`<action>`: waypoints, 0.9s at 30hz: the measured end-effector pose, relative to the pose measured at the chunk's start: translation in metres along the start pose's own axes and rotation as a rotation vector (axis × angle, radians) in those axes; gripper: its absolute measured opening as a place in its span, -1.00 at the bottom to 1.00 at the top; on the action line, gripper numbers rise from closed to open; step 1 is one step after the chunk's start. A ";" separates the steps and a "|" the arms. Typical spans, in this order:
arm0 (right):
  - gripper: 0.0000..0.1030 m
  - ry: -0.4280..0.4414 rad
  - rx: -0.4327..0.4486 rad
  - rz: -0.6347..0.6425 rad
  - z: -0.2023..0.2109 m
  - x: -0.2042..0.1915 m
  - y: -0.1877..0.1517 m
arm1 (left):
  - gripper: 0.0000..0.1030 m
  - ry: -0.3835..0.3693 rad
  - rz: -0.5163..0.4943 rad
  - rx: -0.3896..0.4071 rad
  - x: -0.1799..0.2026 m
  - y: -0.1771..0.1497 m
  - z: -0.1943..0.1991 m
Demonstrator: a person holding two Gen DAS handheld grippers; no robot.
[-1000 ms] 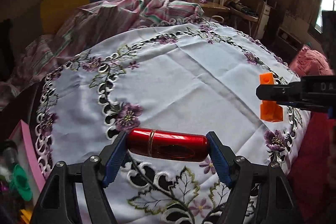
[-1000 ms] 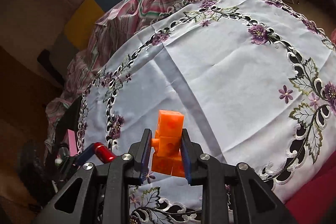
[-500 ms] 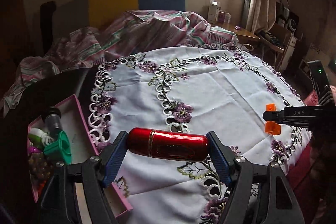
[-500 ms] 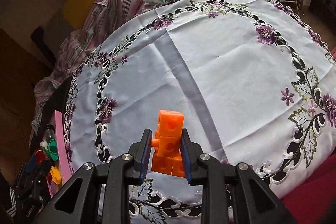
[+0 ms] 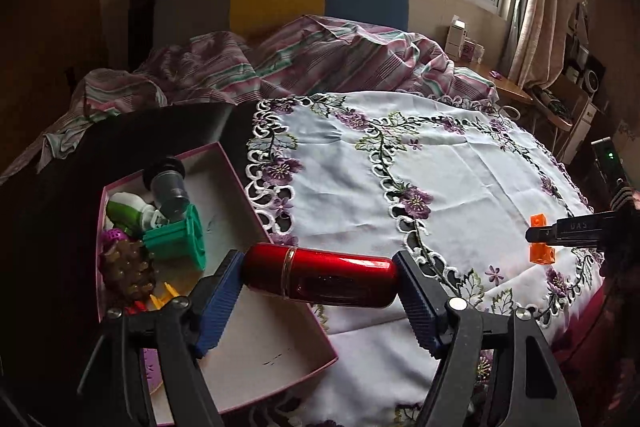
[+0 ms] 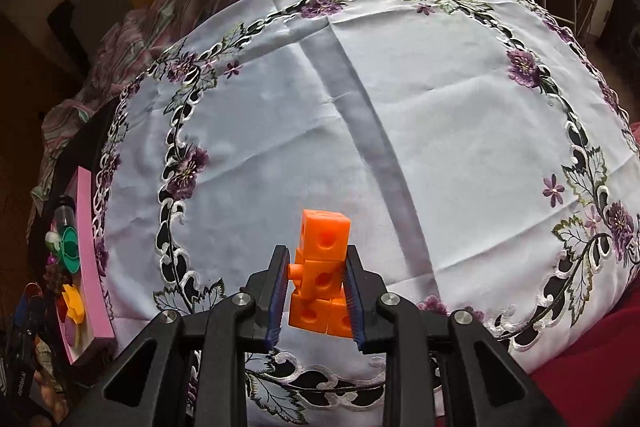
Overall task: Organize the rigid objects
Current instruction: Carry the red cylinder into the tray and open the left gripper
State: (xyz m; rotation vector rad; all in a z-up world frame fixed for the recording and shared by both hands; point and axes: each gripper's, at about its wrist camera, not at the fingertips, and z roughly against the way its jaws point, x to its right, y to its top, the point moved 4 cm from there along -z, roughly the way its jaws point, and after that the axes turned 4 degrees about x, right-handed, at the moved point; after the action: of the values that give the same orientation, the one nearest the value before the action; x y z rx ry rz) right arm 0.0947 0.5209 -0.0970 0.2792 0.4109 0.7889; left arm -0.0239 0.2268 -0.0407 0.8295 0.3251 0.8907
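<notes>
My left gripper (image 5: 320, 291), clamping the red tube (image 5: 318, 275) endwise, has swung over the pink box (image 5: 256, 227) at nine o'clock of the embroidered tablecloth (image 6: 400, 107), while my right gripper (image 6: 316, 287) pinches the orange blocks (image 6: 320, 267) above the cloth's six o'clock edge, the bed's striped bedding (image 5: 300, 63) beyond at twelve.

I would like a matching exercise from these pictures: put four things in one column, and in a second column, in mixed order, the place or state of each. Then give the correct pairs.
Things:
1. red cylinder
2. orange block piece
3. green spool
4. embroidered tablecloth

Places or states:
A. lies inside the pink box
B. spread flat, nothing resting on its middle
C. clamped end to end in the left gripper
D. clamped between the pads of the right gripper

Pairs: 1-C, 2-D, 3-A, 4-B
</notes>
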 end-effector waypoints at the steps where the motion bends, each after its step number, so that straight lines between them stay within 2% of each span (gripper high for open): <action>1: -0.49 0.008 0.003 0.022 -0.002 -0.009 0.001 | 0.46 0.007 0.011 -0.001 -0.006 -0.002 0.001; 10: -0.50 0.066 0.021 0.264 -0.053 -0.108 -0.007 | 0.46 0.081 0.168 -0.008 -0.088 -0.029 0.023; 16: -0.49 0.019 0.025 0.376 -0.072 -0.130 -0.016 | 0.46 0.146 0.252 0.027 -0.140 -0.052 0.052; 20: -0.49 0.025 0.024 0.364 -0.072 -0.128 -0.015 | 0.46 0.143 0.264 0.012 -0.146 -0.064 0.055; 27: -0.49 0.020 0.024 0.368 -0.071 -0.129 -0.016 | 0.46 0.084 0.211 -0.030 -0.124 -0.065 0.034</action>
State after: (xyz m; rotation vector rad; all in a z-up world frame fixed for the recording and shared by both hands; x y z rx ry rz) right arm -0.0093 0.4218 -0.1335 0.3758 0.3932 1.1486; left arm -0.0440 0.0885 -0.0768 0.8101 0.3000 1.1274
